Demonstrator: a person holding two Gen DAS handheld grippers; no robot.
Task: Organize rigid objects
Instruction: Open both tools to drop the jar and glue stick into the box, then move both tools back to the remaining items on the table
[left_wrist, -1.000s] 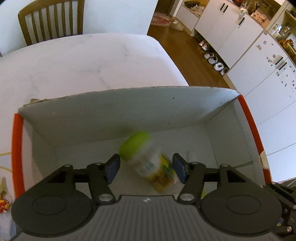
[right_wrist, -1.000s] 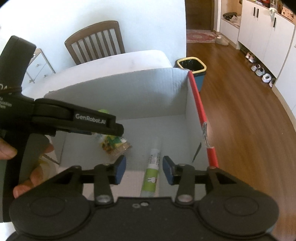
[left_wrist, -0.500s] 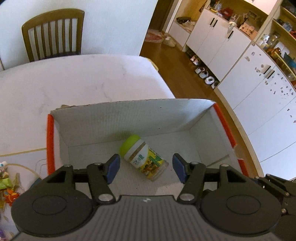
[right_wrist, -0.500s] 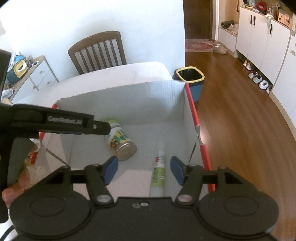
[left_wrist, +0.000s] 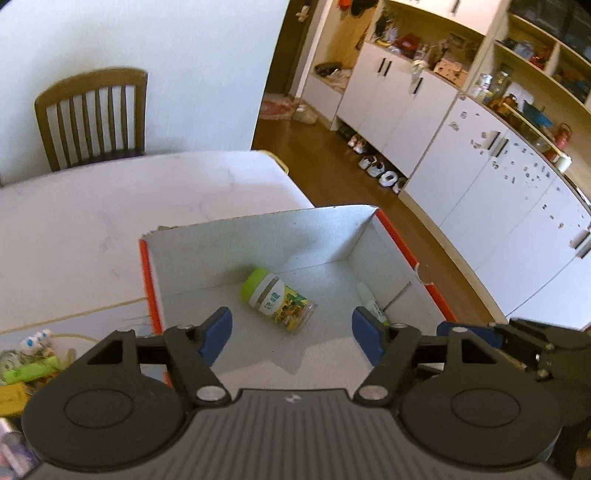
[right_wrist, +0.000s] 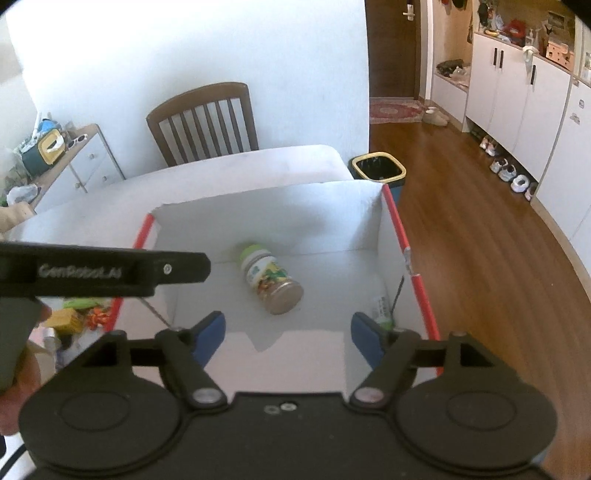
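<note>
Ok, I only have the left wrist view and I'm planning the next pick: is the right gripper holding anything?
Observer: No. The right gripper is open and empty, over the near end of the box.
Operator: What does the jar's bottom end look like from there?
Observer: The jar lies on its side with its flat base turned toward the right camera, nothing covering it.
Operator: Anything past the table's far corner?
Observer: A bin with a yellow rim stands on the floor there.
</note>
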